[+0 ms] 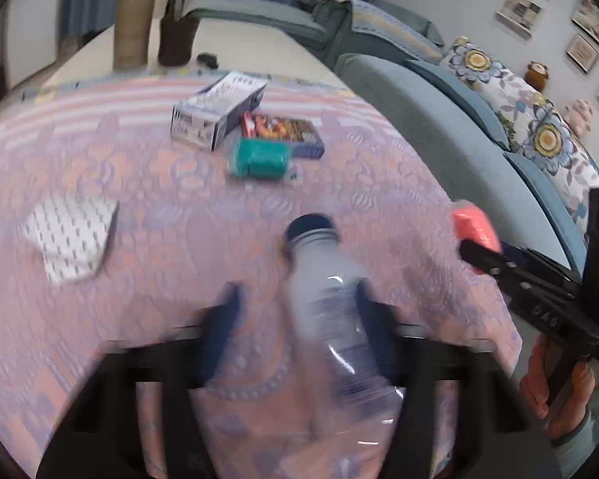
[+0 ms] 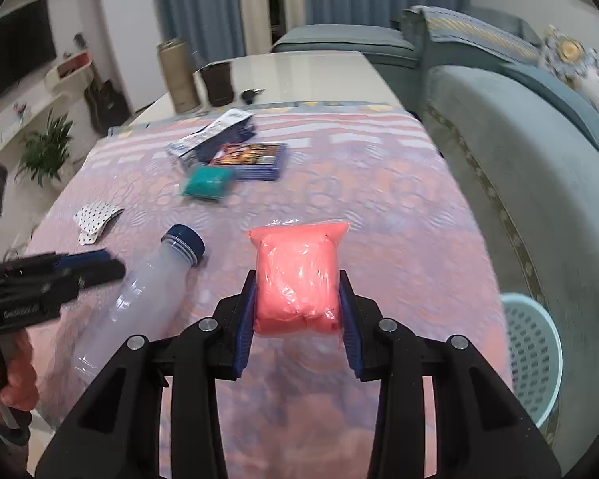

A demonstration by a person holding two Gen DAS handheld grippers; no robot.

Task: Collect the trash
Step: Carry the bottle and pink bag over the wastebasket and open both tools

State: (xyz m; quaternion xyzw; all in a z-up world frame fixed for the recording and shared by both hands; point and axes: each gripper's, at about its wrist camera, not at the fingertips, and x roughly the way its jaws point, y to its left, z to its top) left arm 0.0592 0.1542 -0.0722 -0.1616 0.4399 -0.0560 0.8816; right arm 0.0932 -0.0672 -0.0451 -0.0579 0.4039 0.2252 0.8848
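Note:
A clear plastic bottle [image 1: 339, 319] with a dark blue cap lies on the patterned tablecloth [image 1: 159, 183]. My left gripper [image 1: 295, 311] is open around it; the bottle rests against the right finger, with a gap to the left finger. The view is blurred. The bottle also shows in the right wrist view [image 2: 139, 299], beside the left gripper [image 2: 96, 265]. My right gripper [image 2: 297, 291] is shut on a pink plastic packet [image 2: 297, 283] and holds it above the table. The packet [image 1: 475, 227] shows at the right of the left wrist view.
On the table lie a dotted paper scrap [image 1: 70, 235], a teal packet [image 1: 259, 157], a white and blue box [image 1: 215, 113] and a dark colourful box [image 1: 287, 129]. A light blue basket [image 2: 533, 355] stands beside the table by the blue sofa [image 2: 539, 167]. Two tall cups [image 1: 133, 24] stand at the far end.

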